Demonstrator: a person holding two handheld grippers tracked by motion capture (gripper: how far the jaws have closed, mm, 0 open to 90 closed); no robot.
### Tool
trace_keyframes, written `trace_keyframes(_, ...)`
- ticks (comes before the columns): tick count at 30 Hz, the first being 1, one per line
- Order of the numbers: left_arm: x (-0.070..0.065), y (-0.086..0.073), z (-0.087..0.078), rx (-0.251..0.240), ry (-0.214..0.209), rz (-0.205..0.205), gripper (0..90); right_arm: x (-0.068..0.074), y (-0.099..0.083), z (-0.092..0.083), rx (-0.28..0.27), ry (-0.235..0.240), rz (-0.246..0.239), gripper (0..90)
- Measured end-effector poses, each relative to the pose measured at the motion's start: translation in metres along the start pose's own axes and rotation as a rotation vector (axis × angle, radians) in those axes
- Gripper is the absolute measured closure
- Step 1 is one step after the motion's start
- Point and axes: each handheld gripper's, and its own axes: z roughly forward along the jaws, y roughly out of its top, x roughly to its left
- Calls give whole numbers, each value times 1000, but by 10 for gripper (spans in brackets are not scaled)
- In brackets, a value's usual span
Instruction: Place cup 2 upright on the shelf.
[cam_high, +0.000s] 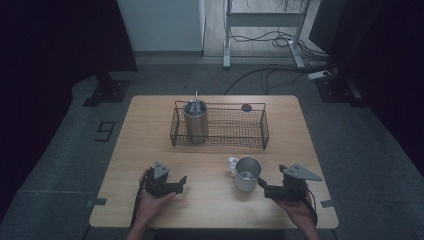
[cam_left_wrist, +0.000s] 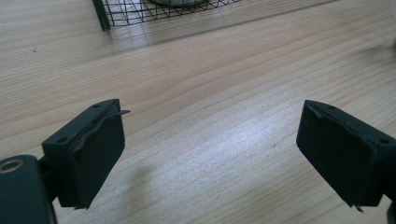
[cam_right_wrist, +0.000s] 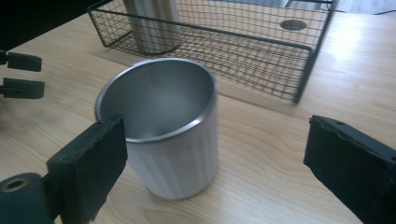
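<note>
Steel cup (cam_high: 247, 173) stands upright and empty on the wooden surface (cam_high: 210, 160), well in front of the wire basket (cam_high: 220, 125), with a small white thing (cam_high: 232, 162) touching its far-left side. The right gripper (cam_high: 264, 186) sits just to the cup's right with its jaws spread wide; in the right gripper view the cup (cam_right_wrist: 163, 126) lies between them, close to the left pad and clear of the right one, so nothing is held. The left gripper (cam_high: 181, 183) rests apart on the bare surface, jaws open and empty. A second steel cup (cam_high: 195, 121) already stands in the basket's left end. The risk from here, as I judge it, is a nudge: the near jaw could clip the rim and tip or slide the light cup if the hand swings sideways. A grip taken this off-centre could also let the smooth wall slip out on lifting.
</note>
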Motion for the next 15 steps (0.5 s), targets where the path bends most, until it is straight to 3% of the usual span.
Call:
trace_keyframes(9,-1,-2,2,14,-2,5,81,18,9,15,8,14,-30,24)
trace_keyframes(15,-3,-3,4,26,-3,14,82,20,9,23,19,13,-24,13)
